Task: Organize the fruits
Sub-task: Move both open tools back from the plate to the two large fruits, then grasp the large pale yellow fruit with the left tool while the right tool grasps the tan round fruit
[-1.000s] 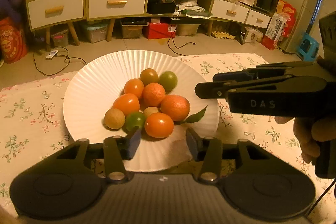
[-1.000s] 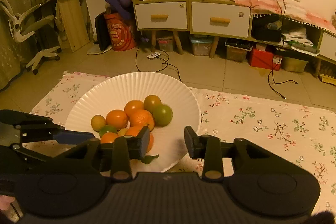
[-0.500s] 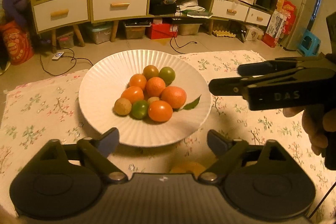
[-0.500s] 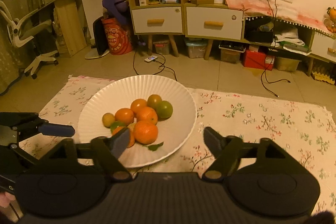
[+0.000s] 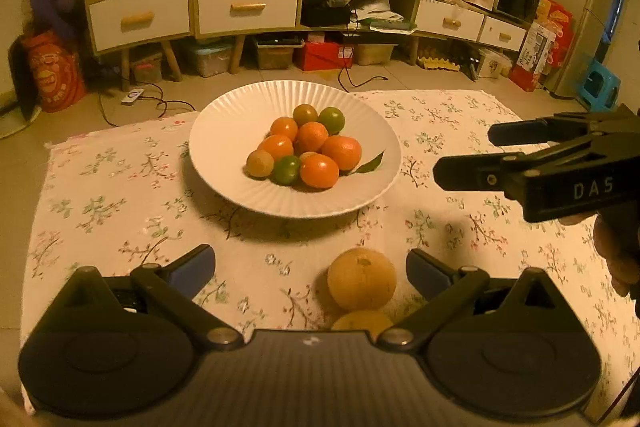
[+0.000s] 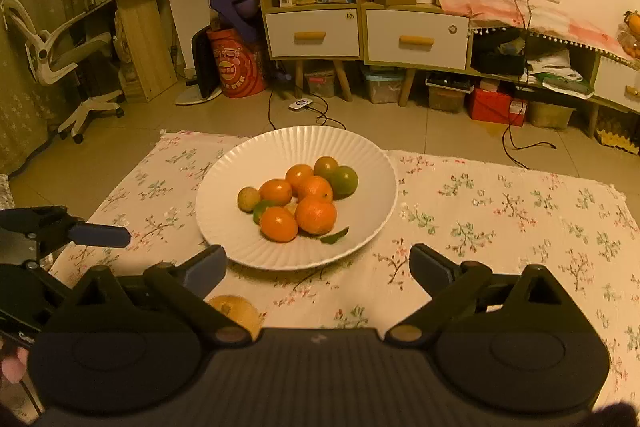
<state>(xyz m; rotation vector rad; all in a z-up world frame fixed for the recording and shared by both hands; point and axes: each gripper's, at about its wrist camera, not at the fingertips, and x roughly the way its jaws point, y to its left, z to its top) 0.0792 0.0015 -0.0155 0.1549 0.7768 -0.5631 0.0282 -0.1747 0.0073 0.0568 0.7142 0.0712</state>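
A white fluted plate (image 5: 224, 163) on the floral cloth holds a pile of oranges (image 5: 310, 137) and green citrus (image 5: 286, 169), with one leaf (image 5: 370, 163). A yellow round fruit (image 5: 362, 279) lies on the cloth in front of the plate. A second yellow fruit (image 5: 362, 321) is half hidden by the gripper body. My left gripper (image 5: 310, 267) hangs over them, its jaws opening wide and touching nothing. My right gripper (image 6: 318, 263) is short of the plate (image 6: 224, 187), jaws opening and empty. It also shows at the right edge (image 5: 468, 155).
The floral cloth (image 5: 120, 195) ends at the tiled floor behind the plate and at the left. Cabinets, boxes and cables stand across the floor beyond. A hand (image 5: 616, 251) holds the right gripper at the right edge. One yellow fruit (image 6: 236, 311) shows by the right gripper's left finger.
Both grippers have drawn back from the plate and their jaws have spread wide. Two yellow fruits on the cloth have come into view under the left gripper.
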